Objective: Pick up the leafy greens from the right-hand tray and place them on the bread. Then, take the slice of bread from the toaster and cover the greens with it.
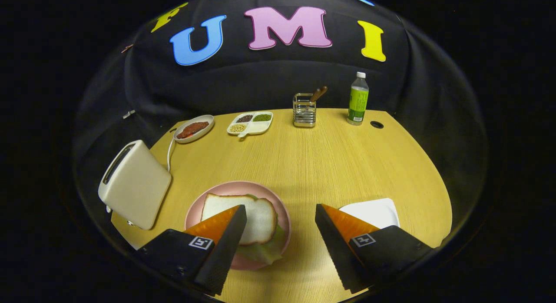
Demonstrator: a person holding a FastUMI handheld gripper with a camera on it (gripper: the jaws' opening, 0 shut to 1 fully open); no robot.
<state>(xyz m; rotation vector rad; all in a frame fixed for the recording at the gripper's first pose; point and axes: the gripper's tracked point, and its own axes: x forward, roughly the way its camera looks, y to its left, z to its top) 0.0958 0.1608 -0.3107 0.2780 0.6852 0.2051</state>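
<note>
A pink plate [226, 191] lies on the wooden table just ahead of my left finger. On it a slice of white bread [256, 216] covers leafy greens [267, 250], whose edges stick out below and to the right of the slice. My gripper [281, 218] is open above the table with nothing between its fingers; the left finger overlaps the plate's near side. A cream toaster [137, 188] stands to the left of the plate, its slot facing up and left. A white tray [375, 211] lies behind my right finger, its bare surface showing.
At the back of the table are an oval dish with red food [194, 129], a white divided dish of grains [250, 122], a metal utensil holder [304, 110] and a green-labelled bottle [358, 99]. A cable hole [377, 124] sits near the bottle. The toaster's cord [169, 153] runs back.
</note>
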